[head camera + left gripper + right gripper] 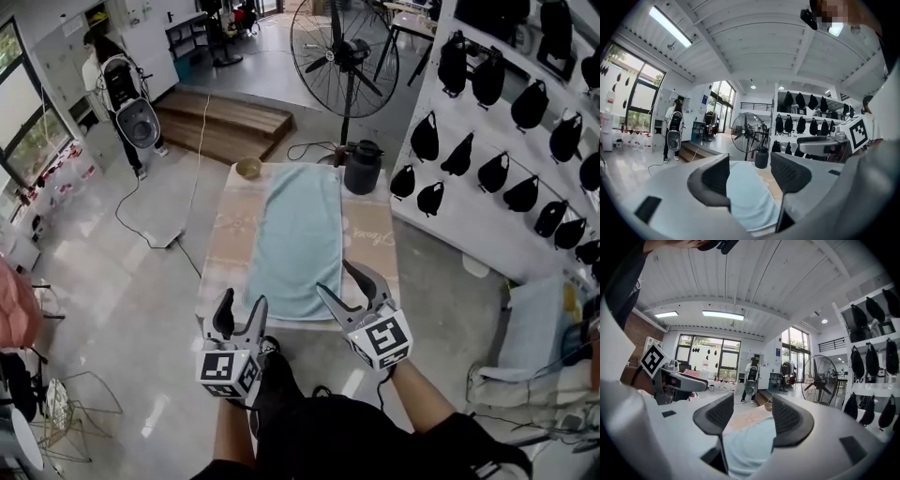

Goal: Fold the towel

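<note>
Containers first: there's a small tan bowl on the far left corner of the table, roughly 11 o'clock from the towel; can't make out whether anything's in it from this height. At about 1 o'clock from the towel there's a black lidded jug on the far right corner, lid on, so its inside is hidden too.

The towel itself is light blue, spread flat and unfolded down the middle of the table, long side running 12 to 6 in the head view; its near short edge sits right by the table's near edge.

Both grippers are at that near end. The left gripper sits around 7 o'clock from the towel's centre, just off its near left corner; its jaws are spread wide with nothing between them, and in its own view the towel just lies on the table past the tips. The right gripper is around 5 o'clock, over the near right corner; its jaws are also wide apart and gripping nothing, with towel showing through the gap lower down. Can't tell if either tip actually touches the cloth.

Past the table at 12 o'clock stands a big floor fan; off at 3 o'clock is a white wall rack of black bags.
</note>
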